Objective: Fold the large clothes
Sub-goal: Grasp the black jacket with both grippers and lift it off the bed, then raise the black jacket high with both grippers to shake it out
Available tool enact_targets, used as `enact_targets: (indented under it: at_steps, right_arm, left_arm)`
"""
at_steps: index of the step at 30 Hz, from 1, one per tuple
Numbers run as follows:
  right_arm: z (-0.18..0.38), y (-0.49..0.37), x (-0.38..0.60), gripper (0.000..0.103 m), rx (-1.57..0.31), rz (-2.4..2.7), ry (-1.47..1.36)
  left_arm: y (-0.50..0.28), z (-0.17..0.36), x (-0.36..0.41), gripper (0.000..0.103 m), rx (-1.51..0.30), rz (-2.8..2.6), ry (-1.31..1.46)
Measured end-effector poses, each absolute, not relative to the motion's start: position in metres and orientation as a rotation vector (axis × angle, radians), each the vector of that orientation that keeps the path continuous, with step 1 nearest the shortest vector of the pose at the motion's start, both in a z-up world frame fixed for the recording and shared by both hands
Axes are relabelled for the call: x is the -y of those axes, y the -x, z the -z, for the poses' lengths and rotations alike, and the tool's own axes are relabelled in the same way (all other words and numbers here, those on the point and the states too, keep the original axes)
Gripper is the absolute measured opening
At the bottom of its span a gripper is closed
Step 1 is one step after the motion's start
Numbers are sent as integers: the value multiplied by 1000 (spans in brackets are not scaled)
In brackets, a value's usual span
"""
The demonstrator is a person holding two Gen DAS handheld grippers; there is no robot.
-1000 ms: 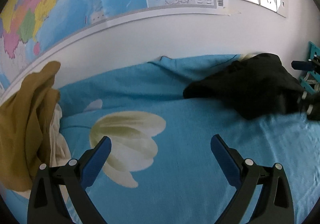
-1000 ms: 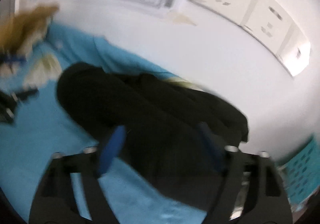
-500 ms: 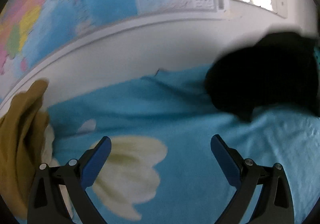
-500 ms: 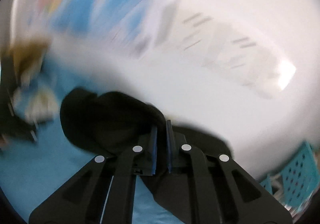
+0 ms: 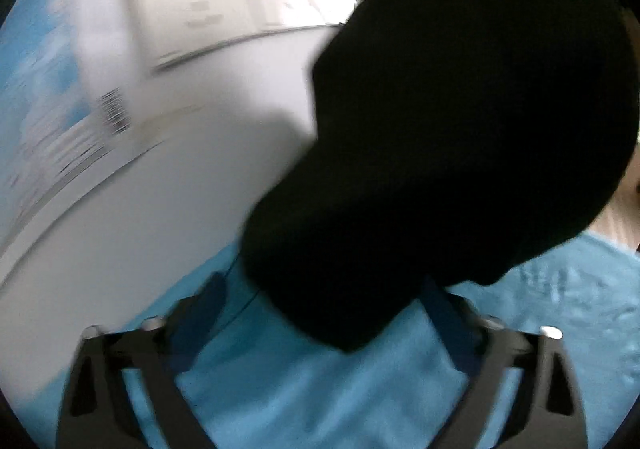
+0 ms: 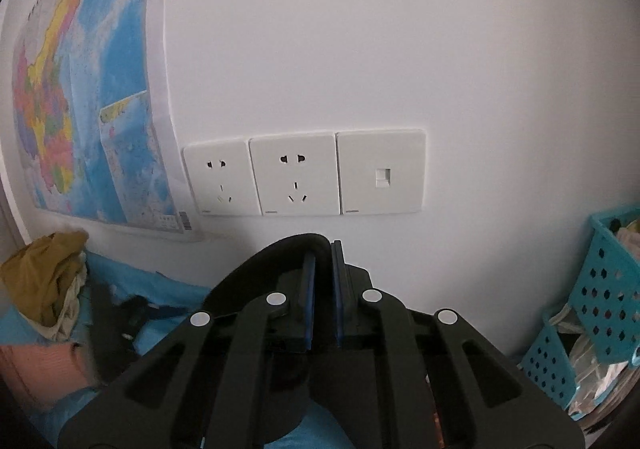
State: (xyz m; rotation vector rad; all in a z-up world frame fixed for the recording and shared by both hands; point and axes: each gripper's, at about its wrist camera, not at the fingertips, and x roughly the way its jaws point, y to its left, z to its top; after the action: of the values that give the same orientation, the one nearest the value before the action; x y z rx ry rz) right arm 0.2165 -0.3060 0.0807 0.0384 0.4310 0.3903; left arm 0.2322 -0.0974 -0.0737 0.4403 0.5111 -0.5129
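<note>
Through your left wrist camera, the left gripper (image 5: 320,313) is standing wide apart over the blue bedsheet (image 5: 360,401), with the black garment (image 5: 460,137) hanging just ahead. Through your right wrist camera, the right gripper (image 6: 321,269) is clamping that garment, lifted before the wall sockets (image 6: 296,175).

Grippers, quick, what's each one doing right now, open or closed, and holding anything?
Left gripper: open, holding nothing; the black garment hangs in front of it.
Right gripper: closed on the black garment's fabric.
</note>
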Motion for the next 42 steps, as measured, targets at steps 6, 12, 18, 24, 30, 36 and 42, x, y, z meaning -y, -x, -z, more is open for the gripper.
enact_targets:
  at_steps: [6,12,18,24,30,36,42]
  right_arm:
    - [-103,-209,325,7,-381,-327,-63]
    - [-197,-170,353,7,-214,-253,-43]
    - [-298,-96,344,7,-7,-210,42]
    - [-372,5,340,7,232,-188,63]
    - [-405,89,344,7,322,-283,28]
    - [-377,127,339,7,241,-520,-36]
    - [-317,129,325,7,124,-781,-116]
  left_arm:
    - [-250,35,134,5,-470,462,-451]
    - [-236,-83,160,5,-294,507,-311]
    - [-193,-190,160,4,-121,488,-148]
    - [-106,-287,113,4,106,437,-30]
    - [19,-350,76,4,284,331,-23]
    - [98,-354,5,5,237,210,-90]
    - [184,-322,-26,5,164,93,-219]
